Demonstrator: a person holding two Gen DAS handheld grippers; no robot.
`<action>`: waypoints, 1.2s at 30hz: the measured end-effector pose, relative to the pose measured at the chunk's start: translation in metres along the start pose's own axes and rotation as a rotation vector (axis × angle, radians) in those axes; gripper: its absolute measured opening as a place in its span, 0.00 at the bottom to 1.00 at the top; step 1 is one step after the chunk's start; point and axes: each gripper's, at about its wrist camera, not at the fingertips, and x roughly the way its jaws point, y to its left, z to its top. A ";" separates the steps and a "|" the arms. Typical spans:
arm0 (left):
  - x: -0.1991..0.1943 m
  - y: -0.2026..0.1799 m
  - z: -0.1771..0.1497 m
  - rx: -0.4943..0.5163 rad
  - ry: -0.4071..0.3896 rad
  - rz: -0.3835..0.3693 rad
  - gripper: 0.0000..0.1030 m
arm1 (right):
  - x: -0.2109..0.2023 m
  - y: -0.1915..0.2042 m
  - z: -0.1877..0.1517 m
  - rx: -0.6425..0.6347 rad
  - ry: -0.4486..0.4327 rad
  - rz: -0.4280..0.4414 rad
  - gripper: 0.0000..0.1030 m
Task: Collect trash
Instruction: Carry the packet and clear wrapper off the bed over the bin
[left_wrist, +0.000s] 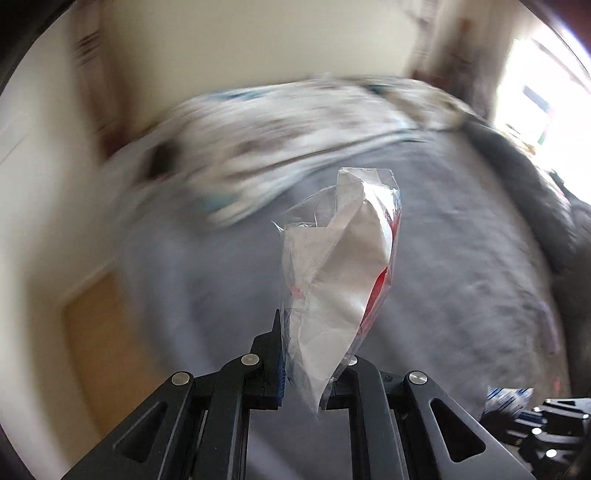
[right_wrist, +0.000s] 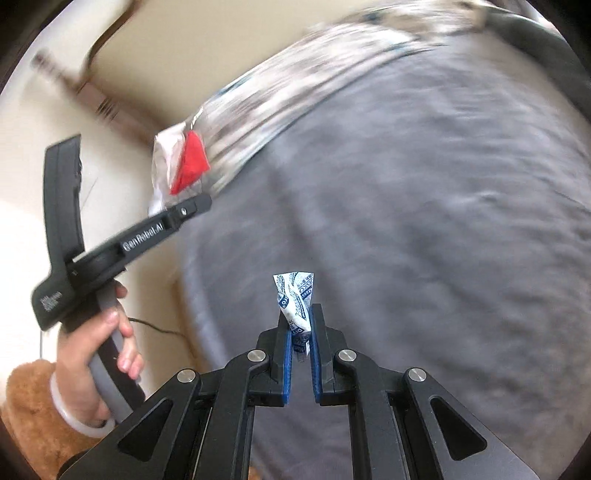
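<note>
My left gripper (left_wrist: 314, 354) is shut on a crumpled clear plastic wrapper (left_wrist: 340, 280) with white paper and a red patch inside; it sticks up past the fingertips. The right wrist view shows that same left gripper (right_wrist: 184, 208) at the left, held by a hand (right_wrist: 99, 354), with the wrapper (right_wrist: 177, 166) at its tip. My right gripper (right_wrist: 300, 325) is shut on a small white-and-blue printed packet (right_wrist: 295, 299) pinched between its blue pads (right_wrist: 288, 350). In the left wrist view, the right gripper (left_wrist: 546, 417) and its packet (left_wrist: 509, 397) show at the lower right edge. Both hang over a grey blanket (right_wrist: 424, 221).
The grey blanket (left_wrist: 443, 258) covers a bed, with a patterned white duvet (left_wrist: 277, 140) bunched at its far side. Cream walls and pale floor (right_wrist: 33, 147) lie left of the bed. A bright window (left_wrist: 539, 103) is at the right. A thin black cable (right_wrist: 159, 326) runs on the floor.
</note>
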 end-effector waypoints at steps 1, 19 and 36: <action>-0.007 0.021 -0.014 -0.036 0.007 0.034 0.12 | 0.009 0.016 -0.006 -0.029 0.028 0.022 0.08; -0.064 0.236 -0.270 -0.530 0.206 0.305 0.11 | 0.246 0.233 -0.170 -0.494 0.580 0.157 0.08; -0.005 0.253 -0.299 -0.636 0.282 0.248 0.11 | 0.347 0.260 -0.205 -0.666 0.648 0.046 0.13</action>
